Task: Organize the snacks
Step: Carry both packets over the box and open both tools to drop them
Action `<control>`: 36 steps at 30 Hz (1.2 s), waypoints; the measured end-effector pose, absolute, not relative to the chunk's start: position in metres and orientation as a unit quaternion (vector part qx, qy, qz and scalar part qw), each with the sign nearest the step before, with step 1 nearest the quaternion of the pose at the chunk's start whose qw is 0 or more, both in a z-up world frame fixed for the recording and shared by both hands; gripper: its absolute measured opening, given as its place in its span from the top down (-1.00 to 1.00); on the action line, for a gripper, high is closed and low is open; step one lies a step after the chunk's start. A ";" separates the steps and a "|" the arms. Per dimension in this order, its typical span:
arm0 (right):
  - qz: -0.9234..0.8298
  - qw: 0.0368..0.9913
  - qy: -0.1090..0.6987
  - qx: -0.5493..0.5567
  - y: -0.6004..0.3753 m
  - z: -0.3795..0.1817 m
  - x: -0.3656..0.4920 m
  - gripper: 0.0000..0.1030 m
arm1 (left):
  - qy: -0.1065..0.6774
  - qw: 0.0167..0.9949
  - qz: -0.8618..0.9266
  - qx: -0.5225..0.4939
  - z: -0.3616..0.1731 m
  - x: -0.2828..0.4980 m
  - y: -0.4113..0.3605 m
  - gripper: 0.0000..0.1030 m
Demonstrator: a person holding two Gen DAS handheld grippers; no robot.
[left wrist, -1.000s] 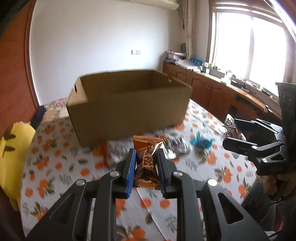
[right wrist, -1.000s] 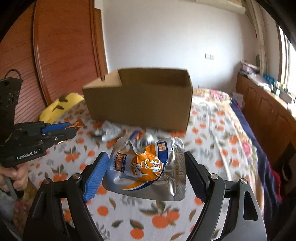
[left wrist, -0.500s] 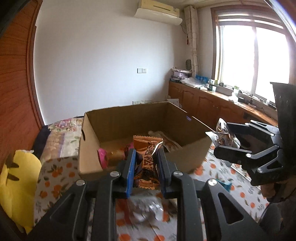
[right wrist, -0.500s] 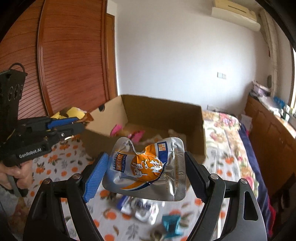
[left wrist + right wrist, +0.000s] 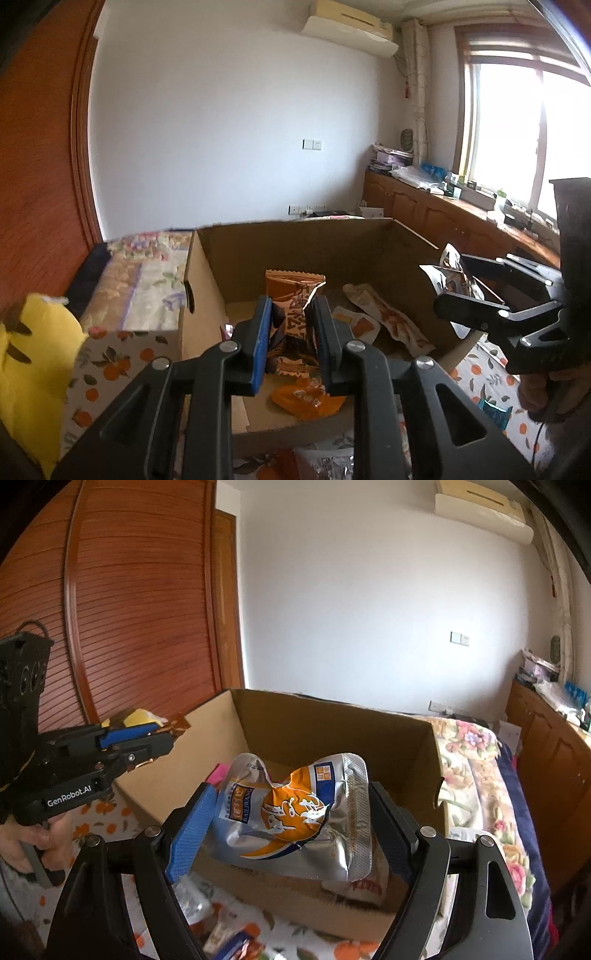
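Two packets [image 5: 295,295] [image 5: 295,812] over box [image 5: 332,716]

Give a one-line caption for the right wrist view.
Right gripper holds a silver-orange snack pouch above the open cardboard box.

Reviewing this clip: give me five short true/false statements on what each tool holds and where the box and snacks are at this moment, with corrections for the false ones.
1. The left tool is shut on an orange-brown snack packet. True.
2. The right tool is empty. False: it grips a silver and orange pouch.
3. The cardboard box is closed with its flaps down. False: it is open at the top, with snacks lying inside.
4. Both tools are held over or at the open box. True.
5. The box sits on a plain white cloth. False: the tablecloth has an orange fruit print.
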State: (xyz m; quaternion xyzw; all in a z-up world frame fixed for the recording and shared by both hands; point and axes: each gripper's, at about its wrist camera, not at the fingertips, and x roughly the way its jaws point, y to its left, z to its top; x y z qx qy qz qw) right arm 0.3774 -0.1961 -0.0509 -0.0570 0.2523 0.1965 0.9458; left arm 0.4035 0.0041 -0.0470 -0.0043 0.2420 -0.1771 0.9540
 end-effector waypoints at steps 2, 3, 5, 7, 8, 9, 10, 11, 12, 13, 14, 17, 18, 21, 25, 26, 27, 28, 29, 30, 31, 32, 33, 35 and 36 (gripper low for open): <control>0.199 0.945 0.258 -0.044 -0.201 -0.057 0.382 -0.62 | 0.247 0.953 -0.177 -0.010 -0.053 0.408 0.006 0.60; 0.199 0.944 0.259 -0.040 -0.202 -0.061 0.384 -0.62 | 0.248 0.952 -0.176 -0.012 -0.054 0.409 0.006 0.60; 0.200 0.943 0.262 -0.038 -0.202 -0.065 0.387 -0.62 | 0.249 0.952 -0.179 -0.014 -0.056 0.409 0.005 0.60; 0.205 0.941 0.268 -0.029 -0.201 -0.068 0.391 -0.62 | 0.250 0.951 -0.181 -0.016 -0.058 0.409 0.005 0.58; 0.206 0.940 0.269 -0.026 -0.200 -0.068 0.392 -0.62 | 0.250 0.951 -0.182 -0.017 -0.059 0.409 0.004 0.55; 0.207 0.940 0.270 -0.025 -0.201 -0.069 0.394 -0.62 | 0.250 0.951 -0.183 -0.016 -0.060 0.411 0.004 0.54; 0.207 0.940 0.271 -0.026 -0.201 -0.070 0.394 -0.62 | 0.250 0.951 -0.183 -0.012 -0.063 0.411 0.002 0.52; 0.208 0.940 0.271 -0.025 -0.201 -0.071 0.394 -0.62 | 0.251 0.951 -0.181 -0.006 -0.065 0.411 0.000 0.52; 0.208 0.939 0.272 -0.025 -0.202 -0.070 0.395 -0.62 | 0.253 0.951 -0.179 -0.003 -0.067 0.411 -0.001 0.52; 0.208 0.939 0.273 -0.025 -0.203 -0.071 0.396 -0.62 | 0.257 0.950 -0.179 -0.004 -0.070 0.412 0.000 0.52; 0.207 0.939 0.275 -0.026 -0.202 -0.073 0.397 -0.62 | 0.253 0.951 -0.178 -0.001 -0.071 0.410 -0.001 0.52; 0.204 0.938 0.280 -0.027 -0.204 -0.077 0.398 -0.62 | 0.252 0.951 -0.180 0.006 -0.071 0.409 -0.005 0.52; 0.205 0.937 0.280 -0.026 -0.204 -0.078 0.398 -0.63 | 0.250 0.951 -0.181 0.005 -0.071 0.409 -0.005 0.49; 0.209 0.937 0.277 -0.024 -0.205 -0.078 0.397 -0.63 | 0.245 0.952 -0.181 0.012 -0.072 0.407 -0.007 0.44; 0.210 0.939 0.272 -0.026 -0.206 -0.077 0.394 -0.65 | 0.239 0.954 -0.180 0.025 -0.075 0.405 -0.011 0.39; 0.211 0.938 0.274 -0.026 -0.207 -0.078 0.395 -0.65 | 0.239 0.954 -0.180 0.026 -0.075 0.405 -0.011 0.38; 0.212 0.937 0.275 -0.026 -0.207 -0.078 0.396 -0.65 | 0.238 0.954 -0.180 0.026 -0.075 0.406 -0.011 0.38; 0.212 0.937 0.275 -0.026 -0.207 -0.078 0.396 -0.65 | 0.237 0.954 -0.180 0.026 -0.075 0.406 -0.010 0.38; 0.212 0.937 0.275 -0.027 -0.207 -0.078 0.396 -0.65 | 0.237 0.954 -0.180 0.026 -0.076 0.406 -0.010 0.37; 0.212 0.937 0.275 -0.027 -0.207 -0.078 0.396 -0.65 | 0.236 0.954 -0.181 0.026 -0.076 0.405 -0.009 0.37; 0.212 0.937 0.274 -0.027 -0.207 -0.078 0.397 -0.65 | 0.236 0.954 -0.181 0.027 -0.076 0.405 -0.009 0.37; 0.212 0.938 0.274 -0.027 -0.207 -0.078 0.397 -0.65 | 0.235 0.955 -0.181 0.027 -0.077 0.404 -0.009 0.36; 0.212 0.938 0.272 -0.028 -0.207 -0.079 0.396 -0.66 | 0.234 0.955 -0.181 0.027 -0.077 0.404 -0.010 0.35; 0.213 0.939 0.269 -0.029 -0.206 -0.079 0.395 -0.69 | 0.233 0.955 -0.181 0.028 -0.078 0.403 -0.010 0.34; 0.213 0.939 0.267 -0.030 -0.206 -0.080 0.395 -0.71 | 0.231 0.956 -0.181 0.028 -0.077 0.402 -0.010 0.34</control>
